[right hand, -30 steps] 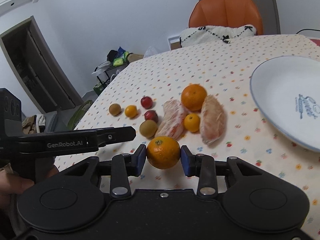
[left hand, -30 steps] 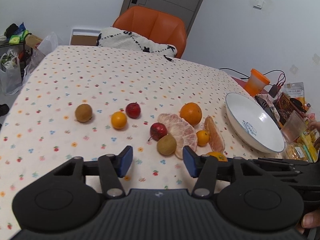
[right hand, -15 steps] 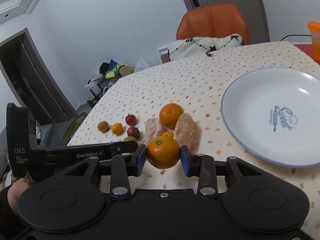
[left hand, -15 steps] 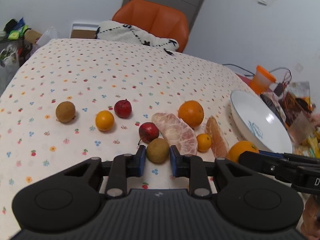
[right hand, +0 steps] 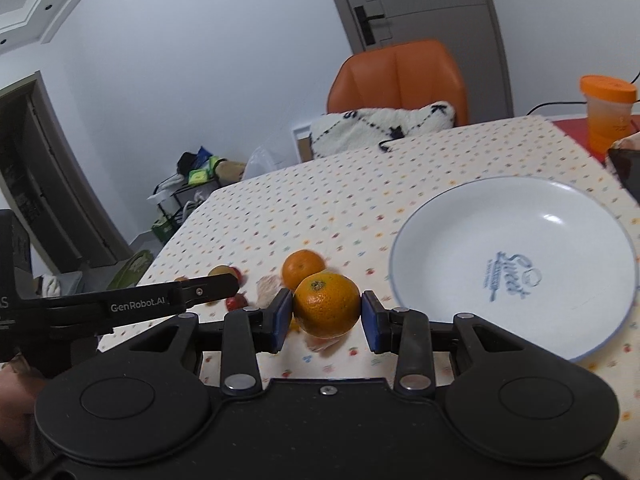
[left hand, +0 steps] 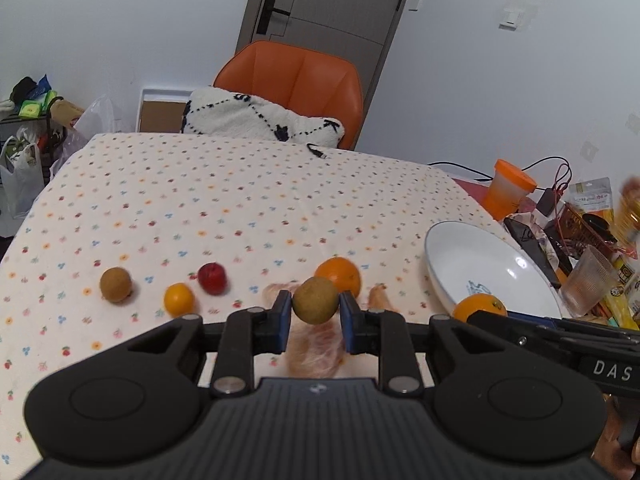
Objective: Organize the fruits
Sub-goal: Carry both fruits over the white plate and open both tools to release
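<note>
My left gripper (left hand: 315, 306) is shut on a brown kiwi (left hand: 315, 300), lifted above the peeled pomelo pieces (left hand: 316, 346). My right gripper (right hand: 326, 314) is shut on an orange (right hand: 327, 309), held in the air left of the white plate (right hand: 560, 240). That plate (left hand: 452, 256) sits at the right in the left wrist view, with the held orange (left hand: 478, 306) at its near rim. On the cloth lie another kiwi (left hand: 115, 285), a small orange (left hand: 179, 299), a red fruit (left hand: 212, 278) and a big orange (left hand: 338, 274).
A flowered cloth (left hand: 240, 200) covers the table. An orange chair (left hand: 296, 76) with a white cushion (left hand: 260, 120) stands at the far edge. An orange-lidded cup (left hand: 506, 192), a clear glass (left hand: 588, 280), cables and snack packets crowd the right side beyond the plate.
My left gripper went from open to shut on the kiwi and lifted it off the cloth. My right gripper carried the orange up and rightward toward the plate.
</note>
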Available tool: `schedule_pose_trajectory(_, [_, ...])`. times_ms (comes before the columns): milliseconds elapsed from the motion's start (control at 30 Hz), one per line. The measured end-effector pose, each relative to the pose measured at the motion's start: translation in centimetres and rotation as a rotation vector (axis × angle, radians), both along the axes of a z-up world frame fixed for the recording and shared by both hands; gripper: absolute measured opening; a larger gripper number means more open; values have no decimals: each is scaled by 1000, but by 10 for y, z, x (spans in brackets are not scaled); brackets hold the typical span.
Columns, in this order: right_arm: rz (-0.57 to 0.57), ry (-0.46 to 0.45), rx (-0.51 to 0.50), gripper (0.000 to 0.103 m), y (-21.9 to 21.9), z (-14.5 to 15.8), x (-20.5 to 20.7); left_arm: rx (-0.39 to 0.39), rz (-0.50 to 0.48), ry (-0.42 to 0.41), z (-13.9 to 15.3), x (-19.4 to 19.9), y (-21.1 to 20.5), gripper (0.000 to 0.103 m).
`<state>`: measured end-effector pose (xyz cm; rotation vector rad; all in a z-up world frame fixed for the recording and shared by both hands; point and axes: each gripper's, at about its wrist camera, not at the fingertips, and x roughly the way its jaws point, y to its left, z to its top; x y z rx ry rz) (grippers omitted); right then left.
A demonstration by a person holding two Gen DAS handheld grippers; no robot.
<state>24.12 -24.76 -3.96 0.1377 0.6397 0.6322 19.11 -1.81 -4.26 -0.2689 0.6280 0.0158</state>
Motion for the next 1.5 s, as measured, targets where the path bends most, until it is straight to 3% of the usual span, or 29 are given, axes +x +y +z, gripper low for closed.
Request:
schedule_pose_trajectory(400, [-88,-30,-21,35,-21,2,3,51,-44,-26,11,16,-44,24])
schedule_pose_trajectory(1133, [-246,-14,0,35,-82,-11,20,103,-127,-4,-1,47,-103,24])
schedule_pose_trajectory(1500, [-268,5,-35,36,-89,-22,26,116,-180,6,-7,66,-124,24])
